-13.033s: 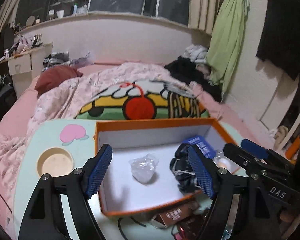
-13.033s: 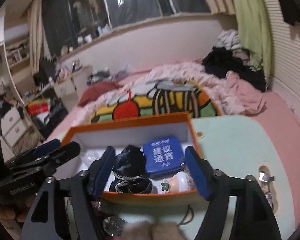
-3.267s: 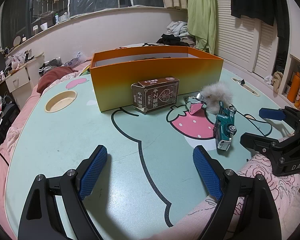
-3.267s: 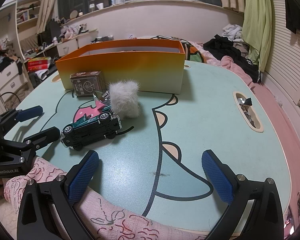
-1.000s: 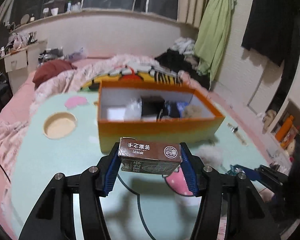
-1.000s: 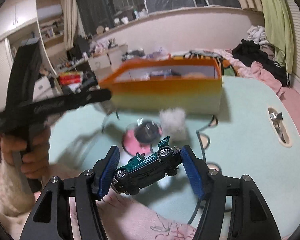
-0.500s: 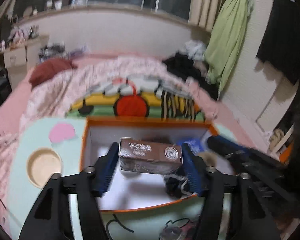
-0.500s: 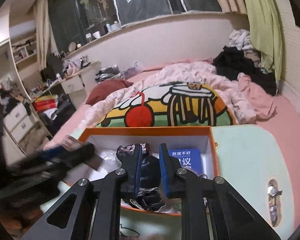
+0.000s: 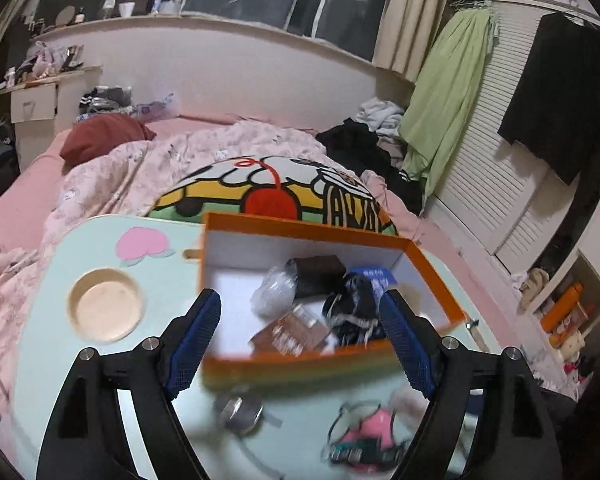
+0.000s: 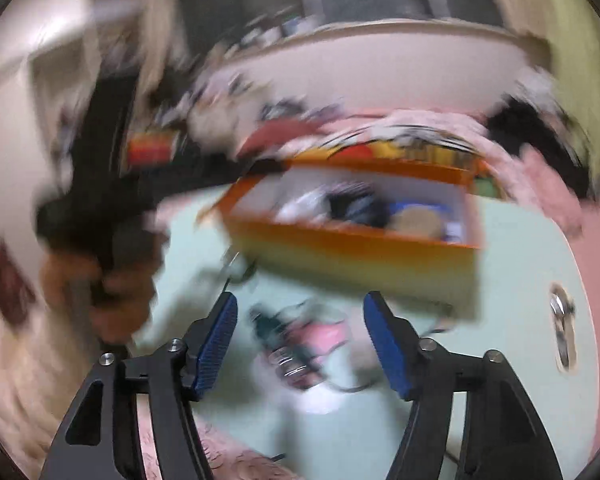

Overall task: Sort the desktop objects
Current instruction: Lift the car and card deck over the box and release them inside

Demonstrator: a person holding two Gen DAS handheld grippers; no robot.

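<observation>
Your workspace is a pale green table [image 9: 40, 300] with cartoon prints, filling the lower half of the left wrist view, with a pink bed [image 9: 100, 168] behind it in the middle of the frame and louvred closet doors [image 9: 488, 184] at the right. A round recess [image 9: 106, 306] sits in the table at centre left.

Your orange box [image 9: 332, 364] stands at centre frame. Inside it lie a brown card box [image 9: 290, 332] near the front wall, a clear plastic bag [image 9: 274, 290], dark cloth [image 9: 354, 308] and a blue tin [image 9: 374, 276] further back.

The green toy car [image 9: 360, 454] lies on the table at the lower right, outside the box; it is blurred.

Your left gripper [image 9: 300, 340] has just been opening and stands apart, nothing between its pads. Your right gripper [image 10: 300, 344] has also just been opening, empty, over the blurred car.
</observation>
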